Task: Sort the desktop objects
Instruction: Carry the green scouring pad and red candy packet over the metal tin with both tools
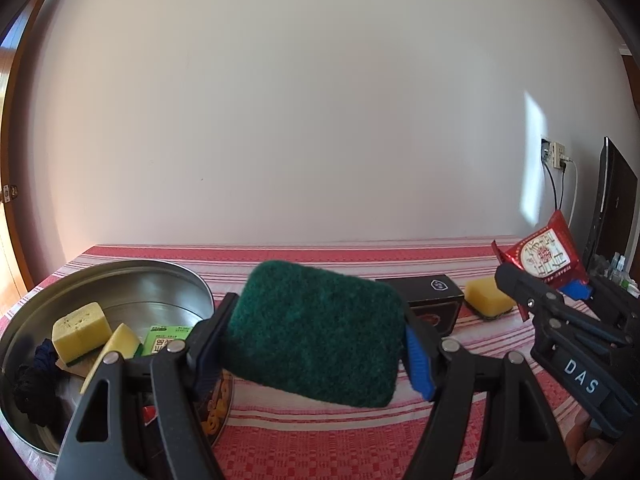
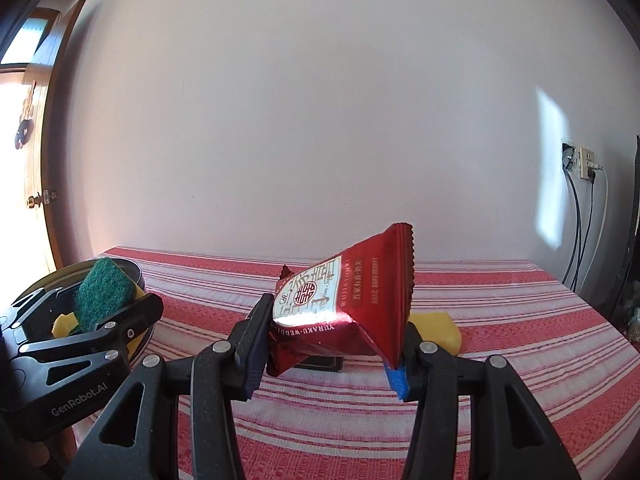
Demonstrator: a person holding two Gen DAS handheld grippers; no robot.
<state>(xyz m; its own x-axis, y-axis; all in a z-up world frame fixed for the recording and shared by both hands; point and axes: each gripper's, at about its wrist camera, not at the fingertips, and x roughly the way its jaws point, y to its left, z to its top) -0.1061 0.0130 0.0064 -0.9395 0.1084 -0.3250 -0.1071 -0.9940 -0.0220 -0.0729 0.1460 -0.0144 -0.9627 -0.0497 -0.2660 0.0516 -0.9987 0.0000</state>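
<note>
Left tool [image 1: 316,344]: clamped on green scouring sponge [image 1: 316,332], held off the bench, just right of the metal tray [image 1: 120,276]
Right tool [image 2: 332,344]: clamped on red snack packet [image 2: 360,300], lifted, well right of the tray
Metal tray: holds yellow sponge pieces [image 1: 82,330], green packet [image 1: 166,338], dark cord [image 1: 34,380]
Bench [image 1: 360,440]: red striped cloth; black box [image 1: 432,300] and another yellow sponge [image 1: 488,298] lie right of the tray

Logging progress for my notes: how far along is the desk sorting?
Done: two yellow sponges lie in the metal tray. In hand: left gripper holds a green scouring sponge; right gripper holds a red snack packet. Left: black box and another yellow sponge.
</note>
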